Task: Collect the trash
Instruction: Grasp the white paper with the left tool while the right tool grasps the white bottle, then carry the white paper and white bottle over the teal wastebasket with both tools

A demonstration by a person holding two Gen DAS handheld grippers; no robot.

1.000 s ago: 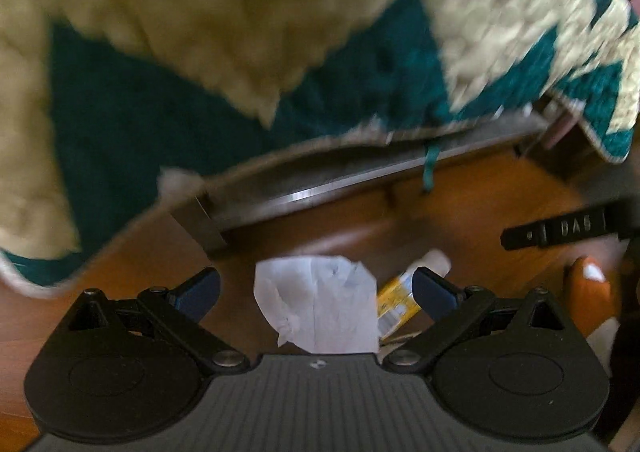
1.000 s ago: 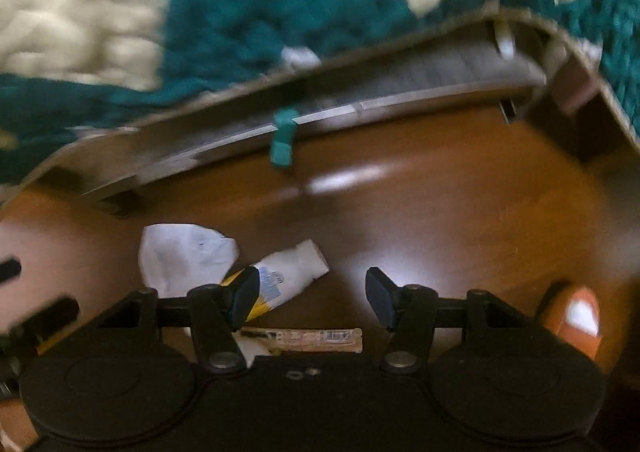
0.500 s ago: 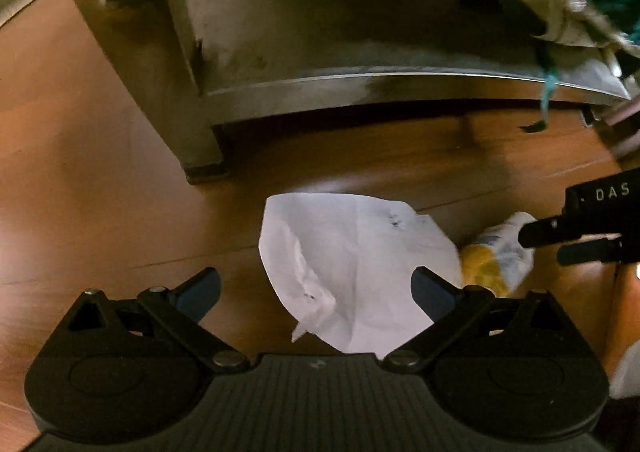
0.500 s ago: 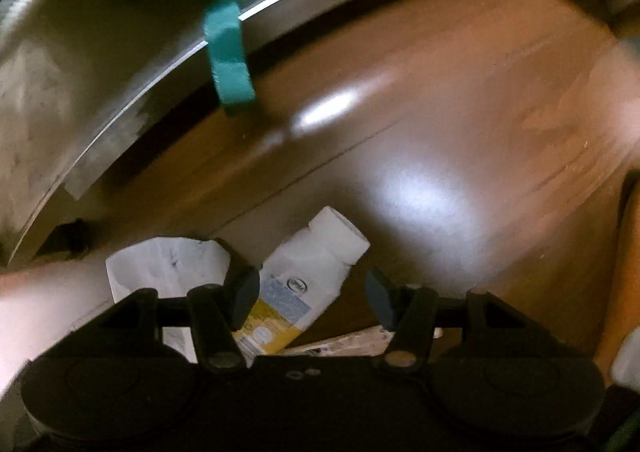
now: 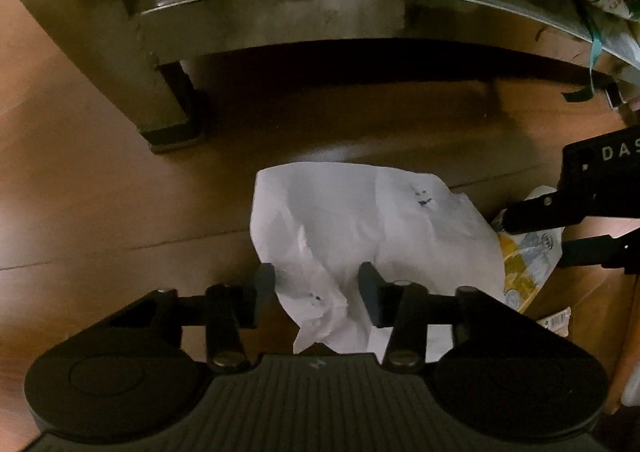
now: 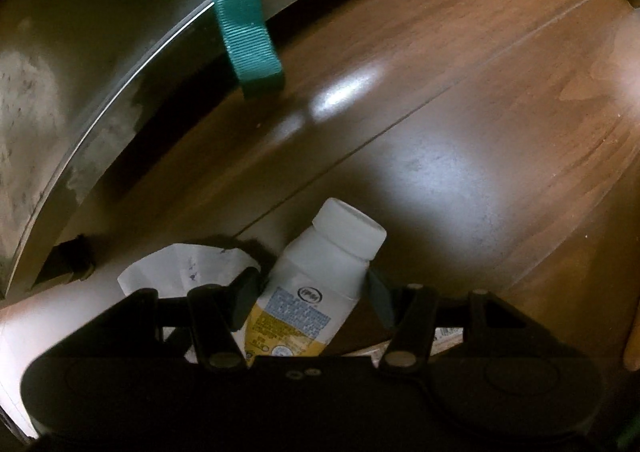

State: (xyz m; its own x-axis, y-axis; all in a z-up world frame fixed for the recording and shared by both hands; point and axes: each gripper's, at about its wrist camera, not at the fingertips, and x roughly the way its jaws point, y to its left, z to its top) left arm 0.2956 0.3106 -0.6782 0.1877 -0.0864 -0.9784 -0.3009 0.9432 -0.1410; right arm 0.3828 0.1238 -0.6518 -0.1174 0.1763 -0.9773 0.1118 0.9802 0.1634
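Note:
A crumpled white paper [image 5: 380,228] lies on the wooden floor. My left gripper [image 5: 316,288] is closed around its near edge, with paper bunched between the fingers. A white bottle with a yellow label [image 6: 316,284] lies on the floor to the right of the paper; it also shows in the left wrist view [image 5: 528,256]. My right gripper [image 6: 310,296] has its fingers against both sides of the bottle's body. The paper's edge shows in the right wrist view [image 6: 188,268]. The right gripper's fingers [image 5: 532,211] show at the right of the left wrist view.
A metal bed frame rail [image 5: 320,11] and its leg [image 5: 168,111] stand just beyond the trash. A teal strap [image 6: 246,27] hangs from the frame. A small wrapper [image 5: 556,320] lies on the floor by the bottle. Wooden floor [image 6: 480,131] extends to the right.
Both grippers dropped lower toward the floor and closed in: the left fingers narrowed onto the paper, the right fingers narrowed onto the bottle.

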